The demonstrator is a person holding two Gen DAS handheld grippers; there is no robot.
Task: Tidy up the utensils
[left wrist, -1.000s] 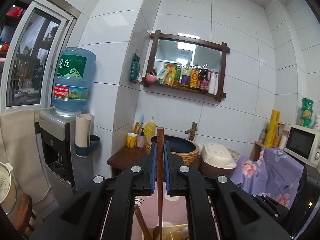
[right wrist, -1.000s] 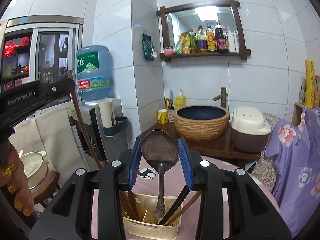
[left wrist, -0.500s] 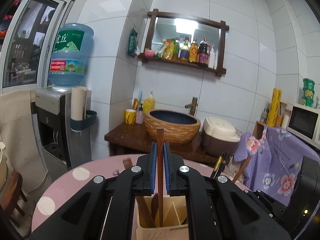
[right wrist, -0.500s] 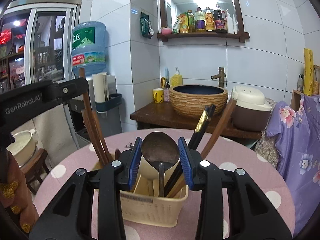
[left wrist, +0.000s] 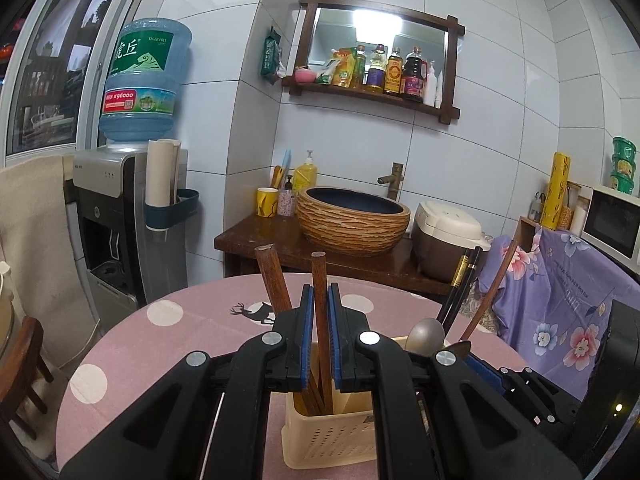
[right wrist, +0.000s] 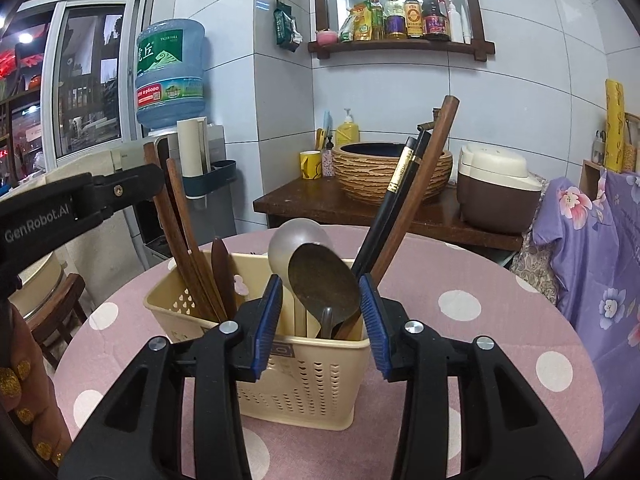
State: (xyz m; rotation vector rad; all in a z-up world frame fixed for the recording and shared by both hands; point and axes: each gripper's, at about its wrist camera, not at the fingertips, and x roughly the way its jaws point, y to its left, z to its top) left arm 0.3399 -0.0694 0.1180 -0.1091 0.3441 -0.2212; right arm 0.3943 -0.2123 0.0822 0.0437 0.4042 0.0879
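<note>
White tiled walls [left wrist: 480,92]; wooden wall shelf [left wrist: 372,94] with bottles; water dispenser [left wrist: 120,216] at left; woven basin [left wrist: 352,216] on dark wood stand; window [right wrist: 88,80].

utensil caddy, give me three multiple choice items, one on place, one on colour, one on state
1. The caddy stands on:
A. the pink dotted table
B. the wooden counter
C. a chair

2. The caddy is:
A. blue
B. cream
C. black

3. The left tongs are:
A. wide open, empty
B. shut on a wooden stick
C. shut on a spoon

Answers: 1 A, the pink dotted cloth lies under it. 2 B, its perforated walls are cream. 3 B, the blue pads press the stick's sides.
</note>
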